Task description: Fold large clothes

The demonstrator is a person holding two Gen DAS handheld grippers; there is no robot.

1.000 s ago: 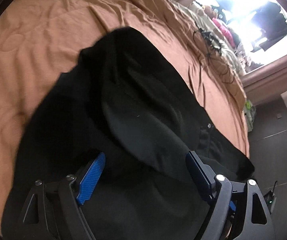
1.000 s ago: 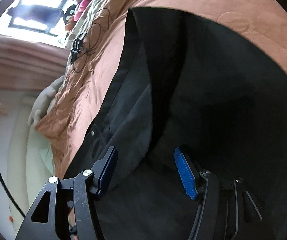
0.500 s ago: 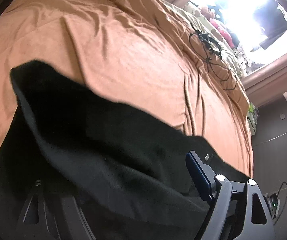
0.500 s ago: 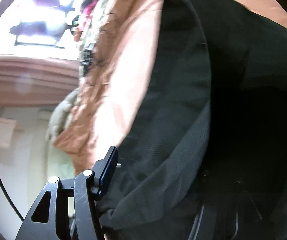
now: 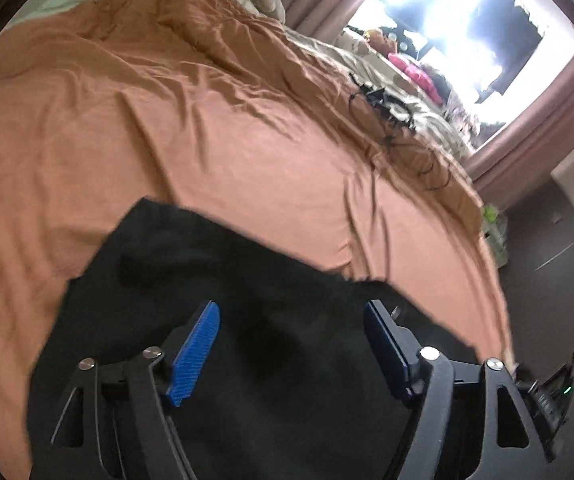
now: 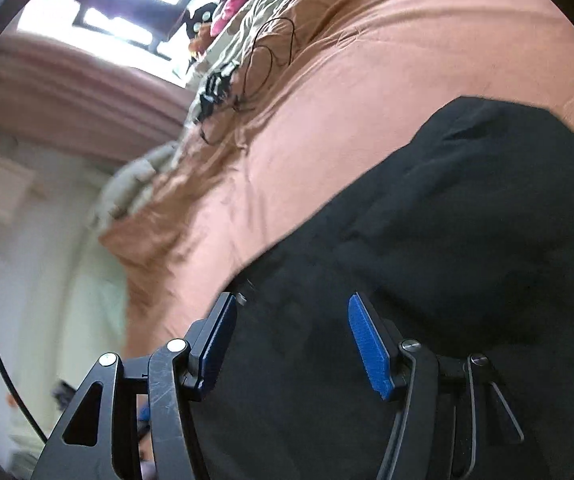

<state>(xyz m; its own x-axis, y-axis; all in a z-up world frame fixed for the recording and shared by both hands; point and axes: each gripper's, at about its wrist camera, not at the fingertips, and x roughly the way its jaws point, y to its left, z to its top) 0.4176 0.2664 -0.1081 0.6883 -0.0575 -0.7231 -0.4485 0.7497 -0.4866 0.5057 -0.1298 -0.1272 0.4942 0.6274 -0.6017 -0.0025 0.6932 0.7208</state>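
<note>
Closest to us, our left gripper (image 5: 292, 346) has its blue pads spread apart and closing in, with nothing pinched between them, just the black garment (image 5: 223, 280) lying underneath. Our right gripper (image 6: 291, 340) is the same deal: jaws apart over the dark cloth, not clamped on anything we can see. The garment sits bunched on the near edge of the bed, on the rumpled orange bedspread (image 5: 215, 128). Further back there's a tangle of black cables (image 5: 383, 108), some pink stuff (image 5: 415, 74), then a bright window (image 5: 447, 20) with dusty-pink curtains (image 5: 527, 128).
</note>
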